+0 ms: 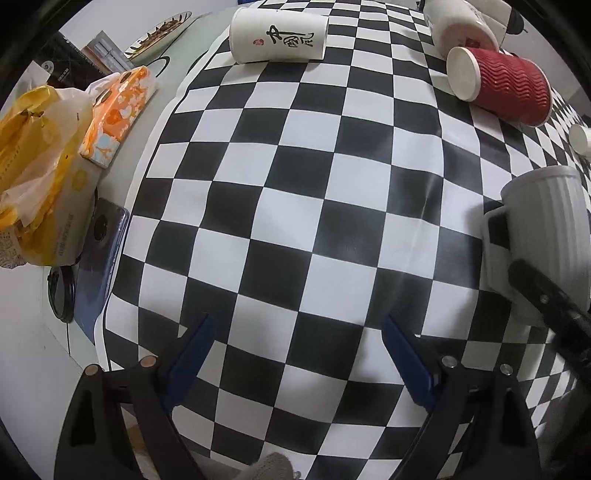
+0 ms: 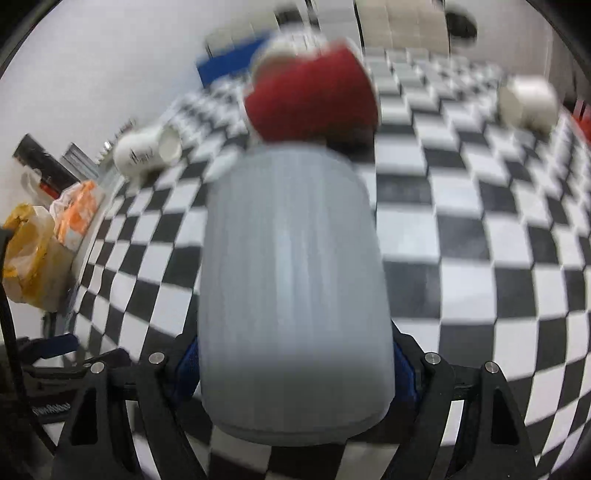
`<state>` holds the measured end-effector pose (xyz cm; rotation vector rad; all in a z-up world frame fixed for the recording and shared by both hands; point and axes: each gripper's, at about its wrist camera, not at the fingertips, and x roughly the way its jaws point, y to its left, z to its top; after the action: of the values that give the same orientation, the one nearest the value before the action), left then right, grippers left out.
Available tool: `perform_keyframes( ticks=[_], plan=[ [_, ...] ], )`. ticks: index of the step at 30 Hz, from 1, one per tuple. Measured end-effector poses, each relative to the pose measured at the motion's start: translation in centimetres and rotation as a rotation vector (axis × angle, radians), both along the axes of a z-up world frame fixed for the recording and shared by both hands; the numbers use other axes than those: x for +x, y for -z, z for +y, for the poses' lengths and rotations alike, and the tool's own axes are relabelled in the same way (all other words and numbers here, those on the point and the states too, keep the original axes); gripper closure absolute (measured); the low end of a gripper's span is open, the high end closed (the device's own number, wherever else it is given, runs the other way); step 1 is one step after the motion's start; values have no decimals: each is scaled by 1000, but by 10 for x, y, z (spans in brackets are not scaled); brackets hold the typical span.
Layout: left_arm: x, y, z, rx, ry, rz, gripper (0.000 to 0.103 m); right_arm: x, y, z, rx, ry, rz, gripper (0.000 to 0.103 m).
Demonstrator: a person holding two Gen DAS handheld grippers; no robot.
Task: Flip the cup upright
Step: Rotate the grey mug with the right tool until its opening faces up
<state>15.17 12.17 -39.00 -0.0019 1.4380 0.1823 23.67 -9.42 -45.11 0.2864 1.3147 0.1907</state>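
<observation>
A grey ribbed cup [image 2: 295, 288] fills the middle of the right wrist view, held between the blue pads of my right gripper [image 2: 295, 369], which is shut on it; the view is blurred. The same cup [image 1: 546, 229] shows at the right edge of the left wrist view, with its handle toward the camera and a black finger of the right gripper across it. My left gripper [image 1: 295, 332] is open and empty over the checkered cloth [image 1: 295, 206].
A red ribbed paper cup [image 1: 498, 86] lies on its side at the far right, a white cup [image 1: 461, 26] behind it. A white cup with black characters [image 1: 277, 35] lies at the back. A yellow bag [image 1: 37, 166], an orange pack [image 1: 118, 114] and a phone [image 1: 99, 258] sit left.
</observation>
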Motion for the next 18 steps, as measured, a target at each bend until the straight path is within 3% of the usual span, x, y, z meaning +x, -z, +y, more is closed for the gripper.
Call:
perform_keyframes(
  ticks=[3, 6, 8, 12, 14, 18],
  plan=[
    [4, -5, 3, -12, 6, -2, 11, 18, -9, -9, 26, -39, 170, 19],
    [3, -14, 6, -18, 4, -19, 11, 40, -17, -14, 38, -86, 271, 18],
    [8, -15, 9, -35, -3, -21, 11, 59, -7, -12, 47, -136, 389, 16],
    [14, -15, 8, -65, -14, -12, 11, 82, 15, -4, 51, -179, 498, 17],
    [16, -12, 8, -77, -17, -11, 11, 84, 18, -1, 39, -179, 494, 19],
    [13, -8, 7, -89, -18, -8, 11, 79, -12, 4, -31, -149, 225, 19]
  ],
)
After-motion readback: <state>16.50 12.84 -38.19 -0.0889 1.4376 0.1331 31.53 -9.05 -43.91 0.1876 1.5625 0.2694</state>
